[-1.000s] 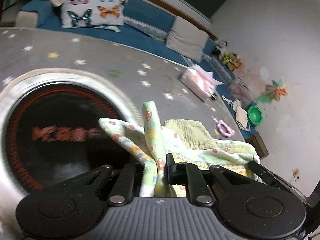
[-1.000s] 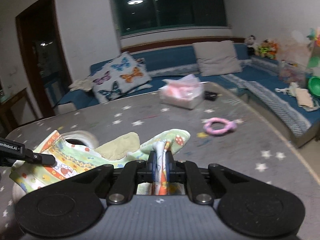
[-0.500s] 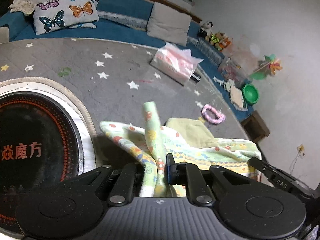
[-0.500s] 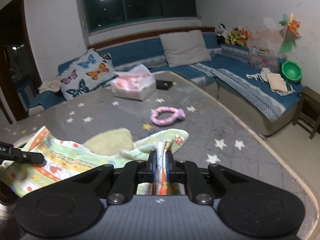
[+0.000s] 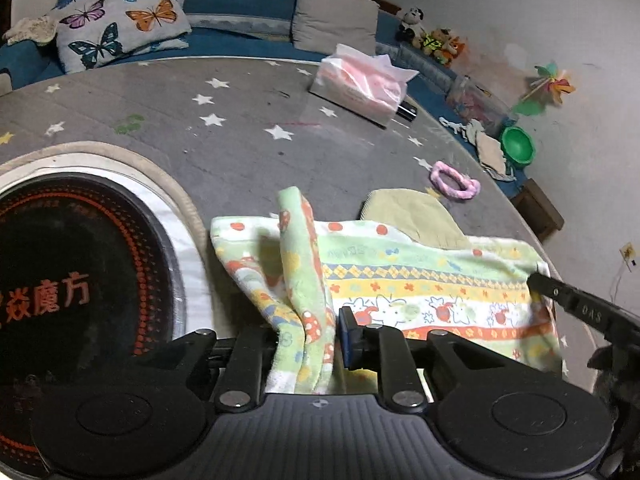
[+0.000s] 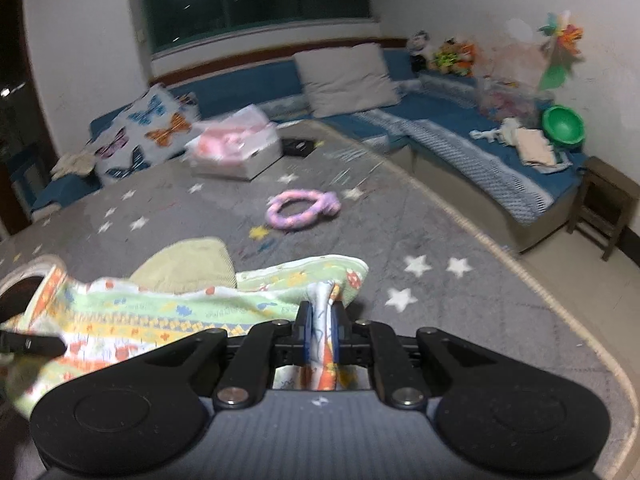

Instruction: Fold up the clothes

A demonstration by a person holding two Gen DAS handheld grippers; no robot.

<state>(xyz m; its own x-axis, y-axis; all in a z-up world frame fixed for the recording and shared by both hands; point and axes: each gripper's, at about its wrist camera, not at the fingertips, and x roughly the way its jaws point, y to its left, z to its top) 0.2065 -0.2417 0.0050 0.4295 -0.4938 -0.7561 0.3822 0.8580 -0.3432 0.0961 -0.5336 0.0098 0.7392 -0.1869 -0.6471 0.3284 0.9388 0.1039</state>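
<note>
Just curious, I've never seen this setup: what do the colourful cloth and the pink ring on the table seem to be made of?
The colourful cloth looks like soft printed terry or cotton: matte, limp, draping in folds where each claw pinches it. The pink ring looks like fuzzy braided fabric or plush, going by its twisted, matte surface, though blur leaves that uncertain.

From my seat the patterned garment [image 5: 420,280] reads as soft printed terry cloth, matt and slightly nubby. The olive cloth [image 5: 412,216] behind it looks ribbed — a coarser weave. Both the left gripper [image 5: 308,336] and the right gripper [image 6: 320,328] are matt black plastic with small bright metal pins. I see the grey starred table cover [image 5: 240,140] as a flat, dull fabric. The round cooktop [image 5: 80,280] looks like glossy black glass — reflective. The pink ring [image 6: 300,212] looks fuzzy.
</note>
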